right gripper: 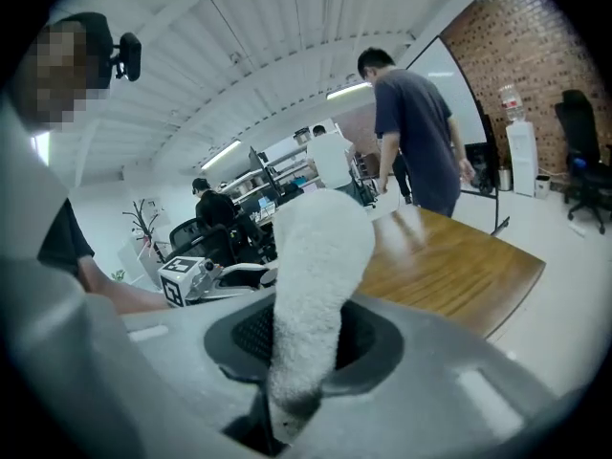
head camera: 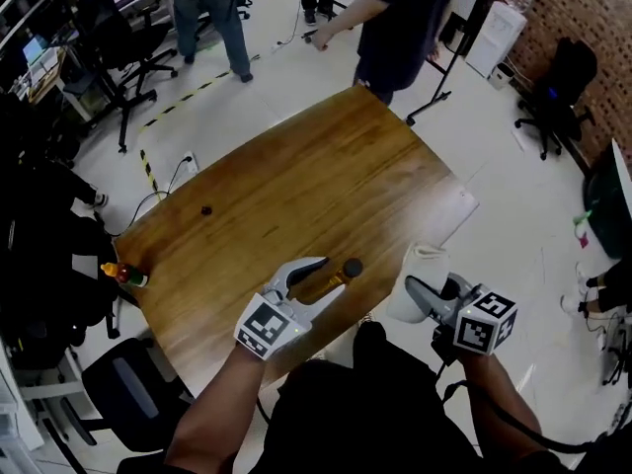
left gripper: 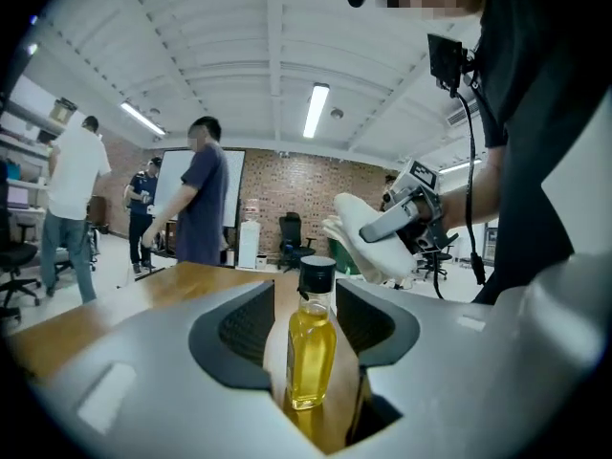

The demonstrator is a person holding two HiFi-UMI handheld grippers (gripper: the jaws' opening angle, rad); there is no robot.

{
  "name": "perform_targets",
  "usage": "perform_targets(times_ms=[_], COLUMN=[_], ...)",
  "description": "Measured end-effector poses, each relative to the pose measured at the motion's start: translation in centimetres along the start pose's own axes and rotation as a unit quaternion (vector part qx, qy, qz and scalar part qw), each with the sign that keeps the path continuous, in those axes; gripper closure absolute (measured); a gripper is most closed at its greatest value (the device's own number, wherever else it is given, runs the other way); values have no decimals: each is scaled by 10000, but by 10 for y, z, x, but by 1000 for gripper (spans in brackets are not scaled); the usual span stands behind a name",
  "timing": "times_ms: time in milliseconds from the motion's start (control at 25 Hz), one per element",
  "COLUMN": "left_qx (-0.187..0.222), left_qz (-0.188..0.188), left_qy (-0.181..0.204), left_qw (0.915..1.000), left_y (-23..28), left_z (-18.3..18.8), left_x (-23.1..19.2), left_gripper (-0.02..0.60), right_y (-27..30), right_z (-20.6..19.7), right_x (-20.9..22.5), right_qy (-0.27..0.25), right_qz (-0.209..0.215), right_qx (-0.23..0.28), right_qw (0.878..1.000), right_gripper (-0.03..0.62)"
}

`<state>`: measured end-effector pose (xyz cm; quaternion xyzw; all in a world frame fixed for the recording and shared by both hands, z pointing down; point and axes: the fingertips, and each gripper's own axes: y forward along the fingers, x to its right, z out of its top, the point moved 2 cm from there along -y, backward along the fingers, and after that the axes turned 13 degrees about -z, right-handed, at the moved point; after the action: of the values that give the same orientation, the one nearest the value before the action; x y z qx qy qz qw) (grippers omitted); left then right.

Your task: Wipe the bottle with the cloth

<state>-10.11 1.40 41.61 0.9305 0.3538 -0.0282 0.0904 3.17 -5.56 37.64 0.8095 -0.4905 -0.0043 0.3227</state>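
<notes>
Judging by the layout, not wiping at present: no contact between cloth (right gripper: 311, 275) and bottle (left gripper: 311, 352). With left gripper (left gripper: 304, 314) spread wide, flanks the upright bottle without touching, near the 6 o'clock edge of the table (head camera: 296, 186). With right gripper (right gripper: 306, 342), pinches the white cloth, at the bottle's 3 o'clock, apart. Probably left: bringing cloth to bottle, rubbing.

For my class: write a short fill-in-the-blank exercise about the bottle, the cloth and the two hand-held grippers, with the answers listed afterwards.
The bottle of yellow liquid has a ___ cap. It stands upright between the ___ jaws of the left hand-held gripper, with a gap on each side. The right hand-held gripper is shut on a cloth that is ___ in colour.
Missing words: black; open; white.
</notes>
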Motion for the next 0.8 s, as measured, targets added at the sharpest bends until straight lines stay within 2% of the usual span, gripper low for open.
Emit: perform_targets(times_ms=[80, 160, 480, 640, 800], left_qx=[-78, -139, -535, -573, -546], left_qz=[-391, -613, -425, -227, -104], left_qy=[-52, -115, -96, -92, -91], left_qw=[9992, 9980, 9976, 9981, 9984], left_y=[0, -5, -25, -16, -2], left_z=[2, 2, -17, -12, -6], left_x=[2, 3, 15, 19, 21], left_gripper=[357, 357, 359, 359, 359], right_y=[-6, -11, -31, -33, -29], right_z=[-4, -7, -31, -40, -35], right_x=[-3, -8, -7, -6, -7], right_qy=[65, 82, 335, 512, 457], right_qz=[-7, -38, -83, -74, -4], right_qx=[63, 118, 238, 252, 277], right_qw=[10000, 9999, 9991, 9983, 9986], right_gripper=[522, 523, 522, 522, 522])
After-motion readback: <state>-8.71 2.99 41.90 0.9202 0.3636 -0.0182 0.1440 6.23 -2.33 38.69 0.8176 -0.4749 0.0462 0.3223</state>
